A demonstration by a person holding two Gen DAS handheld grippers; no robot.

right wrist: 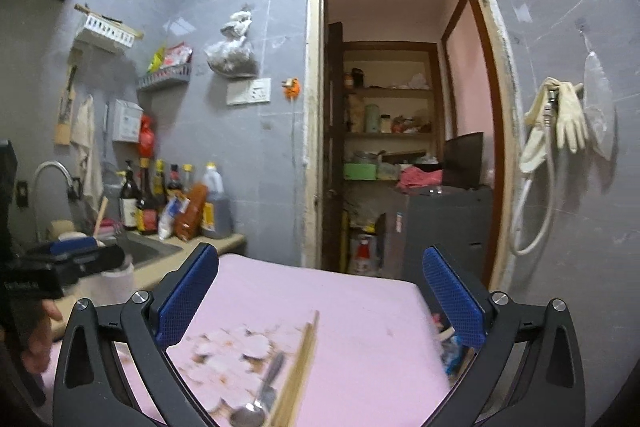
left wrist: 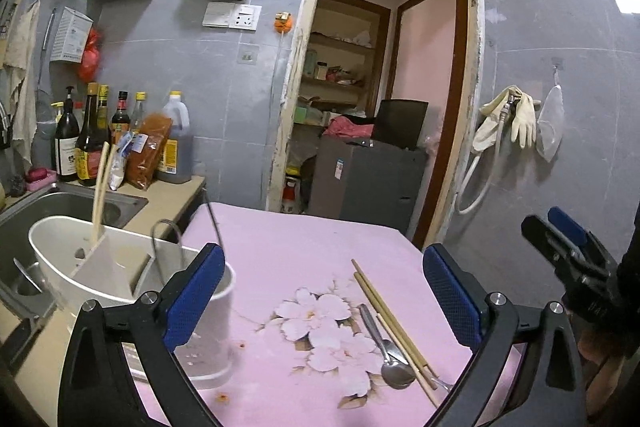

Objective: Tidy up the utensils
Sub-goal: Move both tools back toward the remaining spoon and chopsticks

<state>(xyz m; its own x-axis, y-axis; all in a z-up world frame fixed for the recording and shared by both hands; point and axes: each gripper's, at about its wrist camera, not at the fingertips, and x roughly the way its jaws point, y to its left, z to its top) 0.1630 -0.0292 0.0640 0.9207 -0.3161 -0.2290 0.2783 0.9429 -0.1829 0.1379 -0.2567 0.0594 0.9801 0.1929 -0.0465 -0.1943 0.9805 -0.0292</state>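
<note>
Here the left tool [left wrist: 324,291] stands wide open in the lower middle of the left wrist view, its blue pads [left wrist: 196,299] spread apart with nothing between them. Past the right pad, on the pink flowered surface [left wrist: 288,243], lie a metal spoon [left wrist: 386,351] and a pair of wooden chopsticks [left wrist: 390,323], side by side and touching, running diagonally toward the lower right of the frame. Just behind the left pad stands a white utensil holder [left wrist: 216,327], with a white drainer basket [left wrist: 80,247] at the lower left holding more chopsticks [left wrist: 100,187] upright. A steel sink [left wrist: 68,203] and a row of sauce bottles [left wrist: 92,135] sit at the left of the frame.

In the right wrist view the right tool [right wrist: 320,303] is likewise open and empty, low in the frame. Between its fingers, near the bottom edge, the spoon [right wrist: 256,403] and chopsticks [right wrist: 300,367] appear blurred on the surface [right wrist: 360,327]. The left tool [right wrist: 76,259] shows at the left edge, held by a hand [right wrist: 40,343]. A doorway [right wrist: 400,107] fills the centre, and rubber gloves [right wrist: 568,115] hang at the right.
</note>
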